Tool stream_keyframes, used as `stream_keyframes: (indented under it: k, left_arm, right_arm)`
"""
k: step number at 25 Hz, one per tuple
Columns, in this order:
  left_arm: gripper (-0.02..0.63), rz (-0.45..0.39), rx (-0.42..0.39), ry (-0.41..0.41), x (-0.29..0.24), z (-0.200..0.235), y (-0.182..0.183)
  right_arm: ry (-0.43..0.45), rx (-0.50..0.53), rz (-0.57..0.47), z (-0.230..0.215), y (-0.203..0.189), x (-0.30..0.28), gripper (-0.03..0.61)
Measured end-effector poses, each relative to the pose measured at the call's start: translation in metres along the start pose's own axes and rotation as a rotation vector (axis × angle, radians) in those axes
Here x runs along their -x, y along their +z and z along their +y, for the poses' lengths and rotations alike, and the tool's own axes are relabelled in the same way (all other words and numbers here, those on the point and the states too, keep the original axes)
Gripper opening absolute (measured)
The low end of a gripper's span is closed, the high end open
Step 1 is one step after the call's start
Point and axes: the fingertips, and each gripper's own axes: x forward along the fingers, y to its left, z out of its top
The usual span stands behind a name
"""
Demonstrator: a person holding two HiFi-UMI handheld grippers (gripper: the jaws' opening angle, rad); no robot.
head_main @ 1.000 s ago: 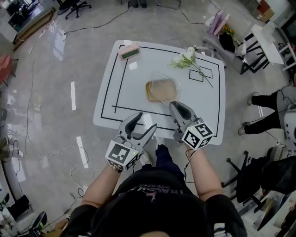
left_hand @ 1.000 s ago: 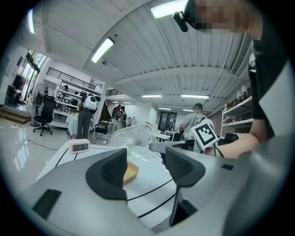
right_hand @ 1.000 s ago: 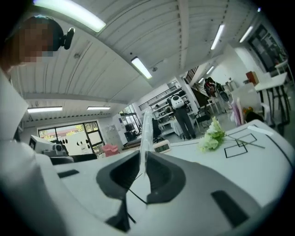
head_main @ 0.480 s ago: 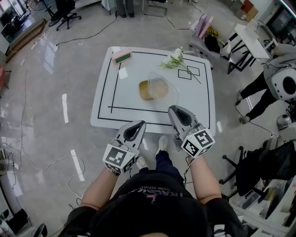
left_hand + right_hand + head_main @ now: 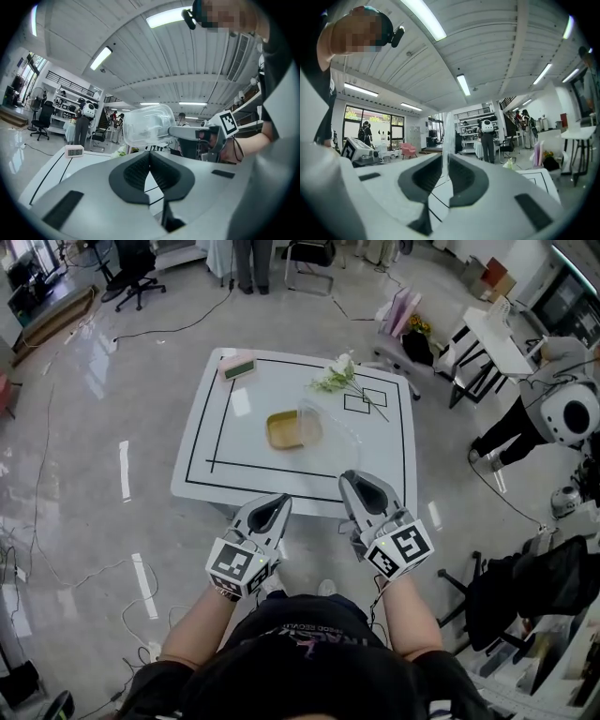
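A person seen from above stands at the near edge of a white counter (image 5: 216,409) marked with black lines, holding a hand-held gripper in each hand. The right hand-held gripper (image 5: 354,480) is clenched on the rim of a clear plastic lid (image 5: 333,432). The right gripper view shows the thin rim pinched between its jaws (image 5: 446,161). The lid hangs in the air just to the near right of a tan tray (image 5: 281,432), lifted clear of it. The left hand-held gripper (image 5: 278,502) is closed on nothing and held off the counter, nearer the person than the tray. The lid stands on edge. From the right gripper it shows only as a thin upright line (image 5: 447,136), while the left gripper view shows one broad face (image 5: 145,127). Its long axis runs straight out from the jaws, pointing away from the person toward the tray. The step in hand appears to be carrying the lid off the tray. Any next move calls for a firm pinch, since only the thin rim is gripped. White flowers (image 5: 337,376) lie beyond the tray to its right, and a small clock (image 5: 237,365) beyond it to its left
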Motion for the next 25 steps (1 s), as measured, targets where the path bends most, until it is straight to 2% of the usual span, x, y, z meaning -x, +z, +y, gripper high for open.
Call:
stream_keyframes:
  k: [15,25]
  left_arm:
    - [0.005,0.033,-0.027,0.156,-0.015,-0.117,-0.025]
    - [0.005,0.008,-0.023,0.254,-0.005,-0.165,-0.038]
  right_arm:
    - [0.149,-0.051,-0.029,-0.024,-0.010,0.098,0.038]
    - [0.254,-0.055,-0.014,-0.019,-0.021,0.137,0.037]
